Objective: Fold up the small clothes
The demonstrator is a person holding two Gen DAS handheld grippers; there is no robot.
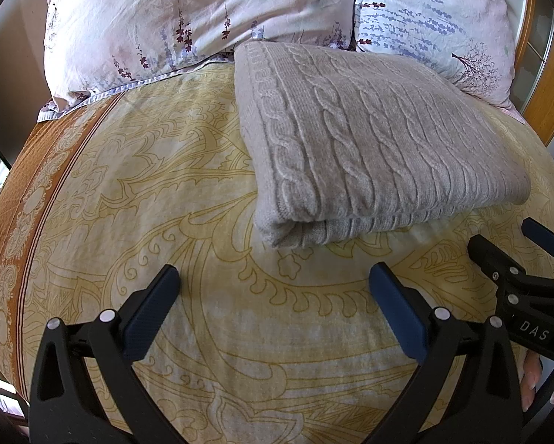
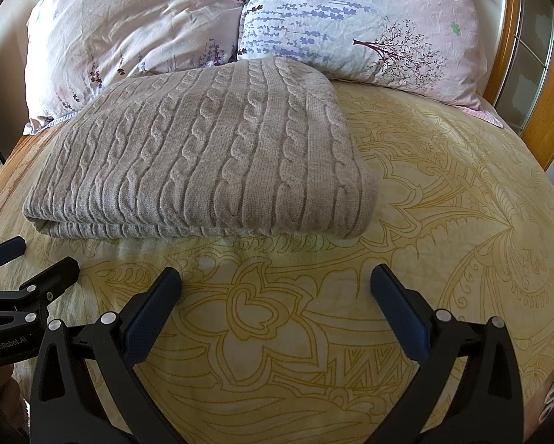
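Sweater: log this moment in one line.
sweater folded on bed | left gripper open, empty | right gripper open, empty

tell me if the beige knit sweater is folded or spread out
Folded. The sweater lies as a compact rectangle on the bedspread, with stacked layers showing along its near edge.

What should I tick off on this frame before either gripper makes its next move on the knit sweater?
1. Left gripper open, nothing between its fingers: ok.
2. Right gripper open, nothing between its fingers: ok.
3. Both grippers clear of the cable-knit sweater, above the yellow patterned bedspread: ok.
4. Sweater folded into a compact rectangle with layers stacked: ok.
5. Sleeves tucked inside the fold: cannot tell, hidden.
6. Sweater's far edge clear of the floral pillows: cannot tell; it lies close against them.
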